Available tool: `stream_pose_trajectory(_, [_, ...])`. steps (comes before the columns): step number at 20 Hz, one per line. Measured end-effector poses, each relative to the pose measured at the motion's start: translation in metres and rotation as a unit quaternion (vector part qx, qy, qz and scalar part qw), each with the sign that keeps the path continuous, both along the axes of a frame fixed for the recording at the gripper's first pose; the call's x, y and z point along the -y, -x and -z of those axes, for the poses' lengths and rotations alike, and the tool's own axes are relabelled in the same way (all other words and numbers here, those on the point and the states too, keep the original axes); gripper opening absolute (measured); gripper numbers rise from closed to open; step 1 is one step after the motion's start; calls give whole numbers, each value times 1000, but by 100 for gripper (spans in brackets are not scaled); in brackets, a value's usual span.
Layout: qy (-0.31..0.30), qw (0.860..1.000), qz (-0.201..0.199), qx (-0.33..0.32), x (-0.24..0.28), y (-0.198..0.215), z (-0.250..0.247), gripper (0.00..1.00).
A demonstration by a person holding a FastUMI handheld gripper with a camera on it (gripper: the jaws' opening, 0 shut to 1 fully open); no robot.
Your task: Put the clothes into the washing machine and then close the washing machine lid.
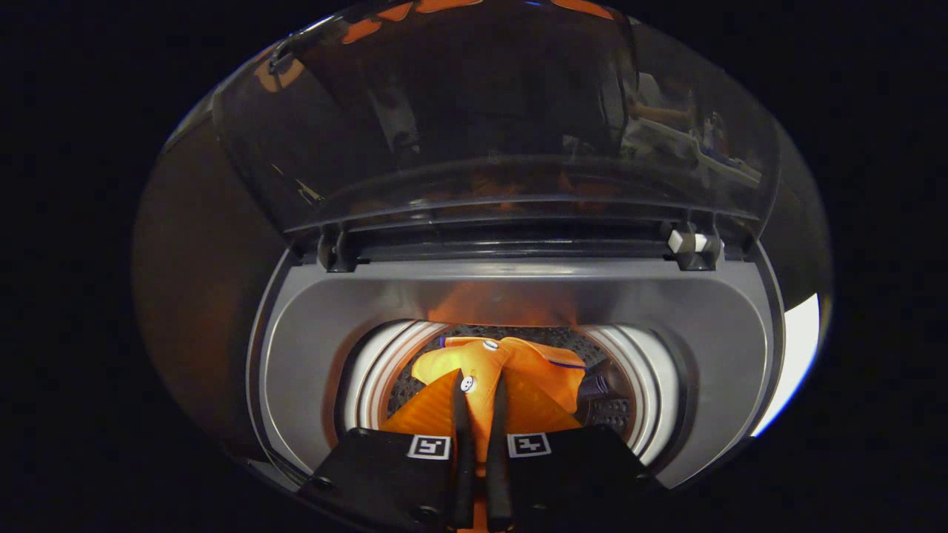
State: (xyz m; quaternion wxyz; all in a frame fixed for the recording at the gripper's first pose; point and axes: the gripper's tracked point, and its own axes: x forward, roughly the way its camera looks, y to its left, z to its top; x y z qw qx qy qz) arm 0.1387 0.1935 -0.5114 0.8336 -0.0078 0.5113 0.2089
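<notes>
Dark booth, washing machine (pixel 296 355) open, its lid (pixel 474 126) raised beyond the drum (pixel 370 377).
Your gripper (pixel 480 385) pinches the orange garment (pixel 541 370) between narrow fingers, hanging in the drum mouth (loading step); next, release it, then lower the lid.

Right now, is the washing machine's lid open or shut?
Open: the dark see-through lid stands up behind the drum, and the tool holds orange clothes inside.

gripper view: rides on gripper (pixel 480 385), looks forward along its fingers | faces down into washing machine (pixel 511 296) drum from above its opening | very near, fingers over the rim | raised lid (pixel 489 118) beyond
</notes>
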Motion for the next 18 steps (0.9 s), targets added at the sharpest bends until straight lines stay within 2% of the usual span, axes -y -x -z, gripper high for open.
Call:
stream_pose_trajectory(6, [7,1000,9,-22,0,0,8,15])
stream_pose_trajectory(8, [12,1000,8,-27,1,1,12,23])
stream_pose_trajectory(13, [29,999,-7,-16,3,6,9,100])
stream_pose_trajectory(18, [12,1000,-7,8,3,12,-9,99])
